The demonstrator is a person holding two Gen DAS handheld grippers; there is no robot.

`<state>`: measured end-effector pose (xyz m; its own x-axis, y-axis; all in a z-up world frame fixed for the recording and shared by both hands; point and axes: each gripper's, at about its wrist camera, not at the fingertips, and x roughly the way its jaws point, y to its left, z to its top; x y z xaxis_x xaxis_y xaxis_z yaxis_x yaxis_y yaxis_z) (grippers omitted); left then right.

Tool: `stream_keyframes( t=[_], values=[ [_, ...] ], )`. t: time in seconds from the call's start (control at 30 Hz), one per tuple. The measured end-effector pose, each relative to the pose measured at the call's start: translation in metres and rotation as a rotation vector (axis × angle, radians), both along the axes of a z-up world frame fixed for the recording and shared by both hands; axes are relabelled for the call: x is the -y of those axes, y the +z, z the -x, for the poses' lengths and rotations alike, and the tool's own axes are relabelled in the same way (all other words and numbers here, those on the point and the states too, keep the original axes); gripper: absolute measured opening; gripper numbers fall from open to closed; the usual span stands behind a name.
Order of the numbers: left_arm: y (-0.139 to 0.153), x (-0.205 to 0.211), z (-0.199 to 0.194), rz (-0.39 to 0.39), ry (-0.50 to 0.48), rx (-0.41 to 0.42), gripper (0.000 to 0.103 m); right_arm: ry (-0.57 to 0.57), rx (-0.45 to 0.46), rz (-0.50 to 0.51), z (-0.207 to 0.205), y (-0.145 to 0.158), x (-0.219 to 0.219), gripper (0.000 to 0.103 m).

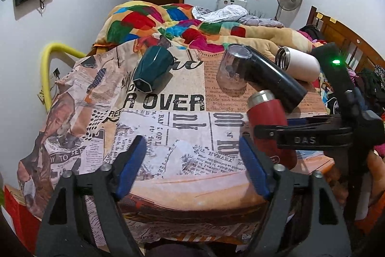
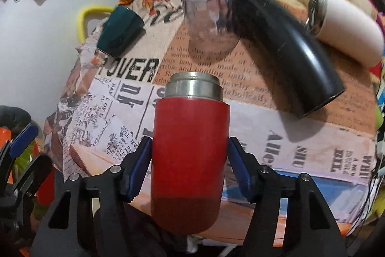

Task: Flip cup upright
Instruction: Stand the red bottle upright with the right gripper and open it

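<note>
A red cup [image 2: 190, 148] with a steel neck sits between my right gripper's [image 2: 190, 160] blue pads [image 2: 142, 168]. The gripper is shut on its body and holds it with the neck pointing away. In the left wrist view the red cup [image 1: 269, 122] is at the right, tilted over the table, with the right gripper's finger across it. My left gripper [image 1: 192, 165] is open and empty above the table's near edge. A dark green cup [image 1: 154, 71], a black cup [image 1: 276, 78] and a white cup [image 1: 298, 64] lie on their sides. A clear cup [image 1: 233, 69] stands upside down.
The table wears a newspaper-print cloth [image 1: 168, 127]. Behind it is a bed with a colourful quilt [image 1: 168, 21]. A yellow tube [image 1: 48, 64] stands at the table's left, and a wooden headboard [image 1: 341, 40] with clutter is at the right.
</note>
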<state>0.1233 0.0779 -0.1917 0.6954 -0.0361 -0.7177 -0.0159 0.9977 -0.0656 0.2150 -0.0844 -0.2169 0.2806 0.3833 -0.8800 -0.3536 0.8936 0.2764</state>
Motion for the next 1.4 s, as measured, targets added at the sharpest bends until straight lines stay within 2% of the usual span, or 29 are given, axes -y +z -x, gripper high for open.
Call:
stream_keyframes(
  t=[0.43,0.63,0.97,1.27,1.4],
  values=[
    [0.012,0.017,-0.012,-0.008,-0.010,0.014,0.092,-0.006,0.227,-0.019,0.005,0.066,0.023,0.059],
    [0.010,0.022,-0.020,-0.007,-0.020,0.008,0.093,0.017,0.305,0.056,0.001,0.071,0.015,0.059],
    [-0.008,0.020,-0.029,0.000,-0.023,-0.038,0.093,0.057,0.214,0.100,-0.006,0.029,0.008,0.059],
    [-0.009,0.018,-0.031,-0.002,-0.019,-0.042,0.093,0.082,0.222,0.136,-0.001,0.025,0.001,0.059],
    [-0.004,0.018,-0.028,-0.002,-0.015,-0.033,0.093,0.075,0.201,0.085,0.001,0.032,0.005,0.062]
  ],
)
